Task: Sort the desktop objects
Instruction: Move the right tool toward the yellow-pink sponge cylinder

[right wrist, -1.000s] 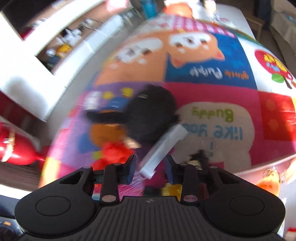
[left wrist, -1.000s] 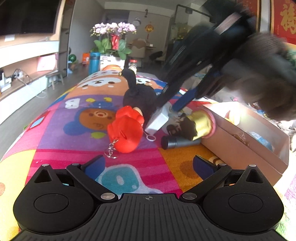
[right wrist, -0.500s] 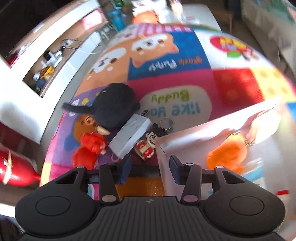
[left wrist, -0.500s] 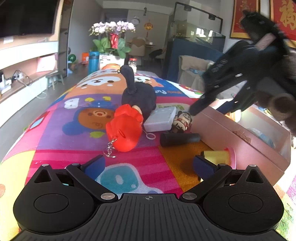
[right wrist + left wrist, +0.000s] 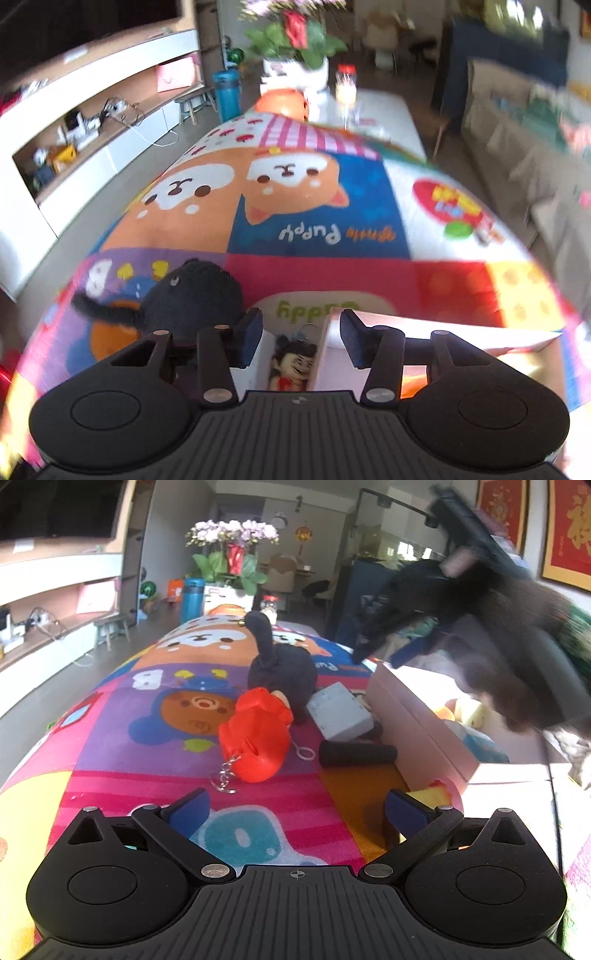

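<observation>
On the colourful mat lie a red boxing-glove keychain (image 5: 255,734), a black plush toy (image 5: 282,672), a grey-white box (image 5: 338,712), a black cylinder (image 5: 356,754) and a yellow-and-pink object (image 5: 439,794) beside a pink box (image 5: 417,734). My left gripper (image 5: 297,808) is open and empty, low over the mat in front of them. My right gripper (image 5: 301,338) is open and empty, raised above the pink box's far corner (image 5: 332,345); it shows blurred in the left wrist view (image 5: 373,648). Below it lie a small doll figure (image 5: 293,363) and the black plush (image 5: 194,295).
The pink box holds soft toys, orange (image 5: 413,384) and yellow (image 5: 467,710). A flower pot (image 5: 295,64), a jar (image 5: 345,83) and an orange toy (image 5: 282,103) stand at the table's far end. A sofa (image 5: 517,140) is to the right, a TV shelf (image 5: 55,627) to the left.
My right gripper let go of the grey-white box, which now lies on the mat by the plush, then rose and swung right over the pink box. The left gripper barely moved.
</observation>
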